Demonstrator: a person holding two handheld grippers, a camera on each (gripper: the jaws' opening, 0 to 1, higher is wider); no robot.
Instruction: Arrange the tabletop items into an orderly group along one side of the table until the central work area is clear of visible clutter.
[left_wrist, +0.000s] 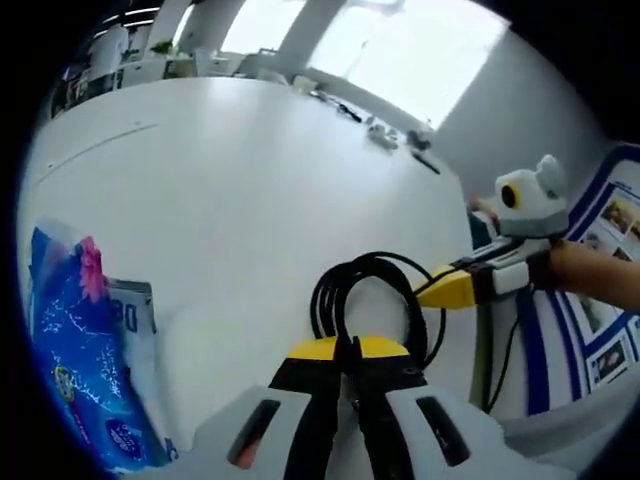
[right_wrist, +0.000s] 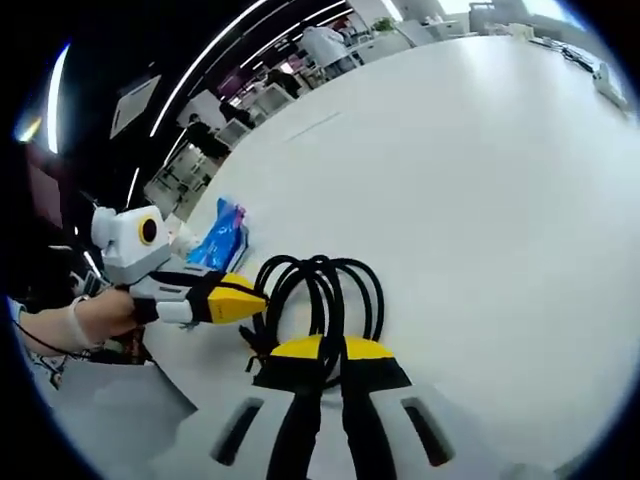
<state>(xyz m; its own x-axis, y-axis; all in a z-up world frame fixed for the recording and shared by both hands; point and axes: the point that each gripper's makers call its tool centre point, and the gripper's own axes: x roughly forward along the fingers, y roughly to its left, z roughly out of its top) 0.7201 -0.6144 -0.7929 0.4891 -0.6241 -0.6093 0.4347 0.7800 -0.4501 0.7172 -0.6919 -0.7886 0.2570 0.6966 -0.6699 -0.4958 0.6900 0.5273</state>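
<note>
In the left gripper view, a blue printed plastic pack with a pink flower (left_wrist: 85, 350) lies at the far left on the white worktop (left_wrist: 230, 190). Toward the centre, the left gripper (left_wrist: 347, 352) has its yellow-tipped black fingers pressed together on a coiled black cable (left_wrist: 370, 290). At the right, the right gripper (left_wrist: 455, 287) touches the same coil.

In the right gripper view, the left gripper (right_wrist: 240, 298) enters from the left, held by a person's hand (right_wrist: 95, 318), with the blue pack (right_wrist: 222, 238) just behind it. The right gripper (right_wrist: 332, 352) has its fingers closed on the cable (right_wrist: 325, 295), which rests on the worktop (right_wrist: 480, 180).
</note>
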